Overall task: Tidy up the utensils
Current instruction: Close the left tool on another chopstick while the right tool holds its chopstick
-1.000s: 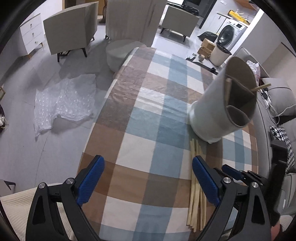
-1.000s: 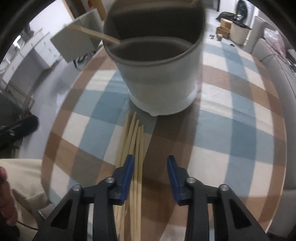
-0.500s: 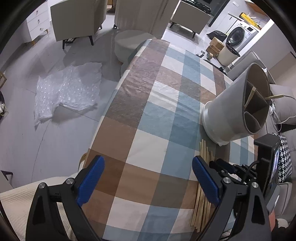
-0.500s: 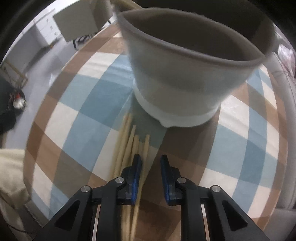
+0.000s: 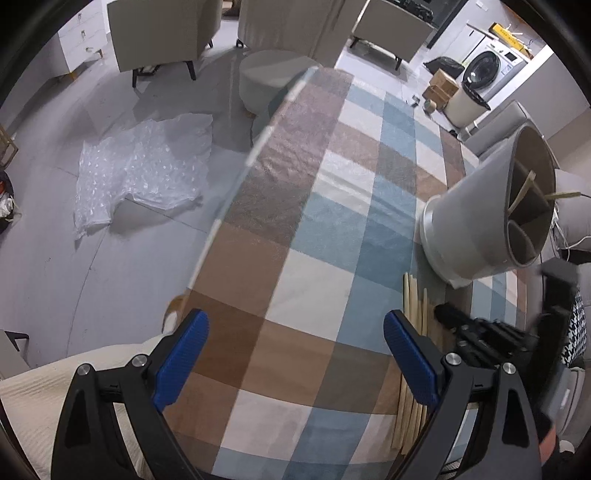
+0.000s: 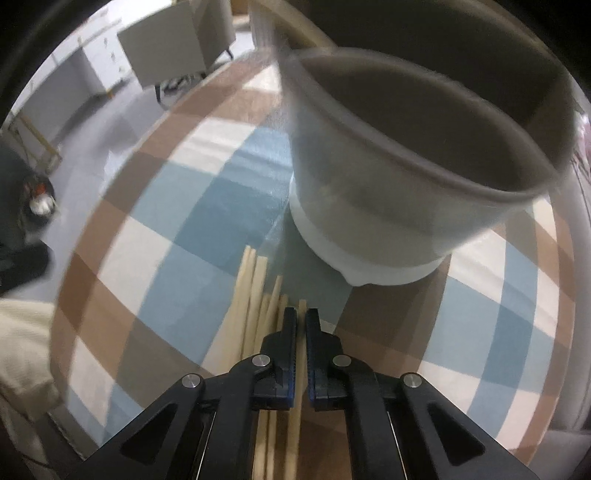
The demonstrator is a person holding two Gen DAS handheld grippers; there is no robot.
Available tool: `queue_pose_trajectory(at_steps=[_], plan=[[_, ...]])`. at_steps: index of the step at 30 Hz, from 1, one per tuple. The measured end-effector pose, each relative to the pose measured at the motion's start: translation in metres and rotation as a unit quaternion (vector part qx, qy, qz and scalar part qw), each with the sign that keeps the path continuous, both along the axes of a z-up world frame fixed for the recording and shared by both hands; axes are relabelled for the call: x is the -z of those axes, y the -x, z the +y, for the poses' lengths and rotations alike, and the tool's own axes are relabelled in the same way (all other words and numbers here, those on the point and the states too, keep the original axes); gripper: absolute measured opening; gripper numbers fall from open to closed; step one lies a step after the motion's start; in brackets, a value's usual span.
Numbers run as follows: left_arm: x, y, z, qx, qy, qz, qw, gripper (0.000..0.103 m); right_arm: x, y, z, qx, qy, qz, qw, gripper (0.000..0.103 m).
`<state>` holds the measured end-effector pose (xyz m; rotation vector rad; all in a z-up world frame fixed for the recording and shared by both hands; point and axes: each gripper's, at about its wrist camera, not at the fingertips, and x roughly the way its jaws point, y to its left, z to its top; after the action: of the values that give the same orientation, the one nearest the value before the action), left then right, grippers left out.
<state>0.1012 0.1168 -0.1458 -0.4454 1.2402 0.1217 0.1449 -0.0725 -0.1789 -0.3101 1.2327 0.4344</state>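
Several pale wooden chopsticks (image 6: 255, 295) lie in a bundle on the checked tablecloth (image 6: 177, 236), in front of a grey divided utensil holder (image 6: 399, 184). My right gripper (image 6: 301, 321) is down on the bundle with its jaws closed on one chopstick (image 6: 302, 306), whose tip shows between the pads. In the left wrist view the holder (image 5: 484, 218) stands at the right with two sticks inside, the chopsticks (image 5: 413, 306) below it, and the right gripper (image 5: 476, 332) over them. My left gripper (image 5: 295, 354) is open and empty above the cloth's near edge.
The table's left edge (image 5: 236, 184) drops to a grey floor with bubble wrap (image 5: 144, 170). Armchairs (image 5: 162, 33) and a round stool (image 5: 273, 74) stand beyond. A sofa (image 5: 576, 229) lies right of the table. A cream cushion (image 5: 44, 391) is at the near left.
My right gripper has lowered onto the chopstick bundle and closed from open onto one chopstick. My left gripper has stayed open while its view shifted slightly.
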Motion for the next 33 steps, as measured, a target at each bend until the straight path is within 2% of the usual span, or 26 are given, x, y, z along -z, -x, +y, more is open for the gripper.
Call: queue_pose_trajectory(at_steps=[2, 5, 10, 13, 19, 21, 23, 26, 33], plan=[[0.006, -0.002, -0.007, 0.008, 0.002, 0.012, 0.9999, 0.093, -0.011, 0.003, -0.012, 0.014, -0.014, -0.012, 1.0, 0.004], [0.009, -0.004, -0.019, 0.024, -0.009, 0.022, 0.9994, 0.093, -0.03, 0.008, -0.037, 0.054, -0.061, -0.015, 0.997, 0.004], [0.015, -0.005, -0.04, 0.053, -0.012, 0.03, 0.9981, 0.093, -0.058, 0.014, -0.08, 0.126, -0.142, -0.015, 0.982, 0.004], [0.02, -0.005, -0.052, 0.07, -0.015, 0.041, 0.9966, 0.093, -0.066, 0.015, -0.112, 0.177, -0.187, -0.008, 0.966, 0.004], [0.028, -0.007, -0.068, 0.079, -0.014, 0.06, 0.995, 0.093, -0.054, 0.02, -0.15, 0.272, -0.264, 0.035, 0.925, 0.004], [0.03, -0.008, -0.072, 0.082, -0.026, 0.063, 0.9943, 0.093, -0.052, 0.025, -0.163, 0.3, -0.284, 0.046, 0.91, 0.004], [0.031, -0.007, -0.074, 0.082, -0.039, 0.068, 0.9935, 0.093, -0.052, 0.03, -0.174, 0.316, -0.297, 0.05, 0.9, 0.004], [0.035, -0.007, -0.077, 0.084, -0.052, 0.079, 0.992, 0.093, -0.058, 0.034, -0.187, 0.326, -0.311, 0.044, 0.892, 0.003], [0.041, -0.007, -0.076, 0.075, -0.075, 0.093, 0.99, 0.093, -0.066, 0.038, -0.209, 0.333, -0.326, 0.026, 0.884, 0.003]])
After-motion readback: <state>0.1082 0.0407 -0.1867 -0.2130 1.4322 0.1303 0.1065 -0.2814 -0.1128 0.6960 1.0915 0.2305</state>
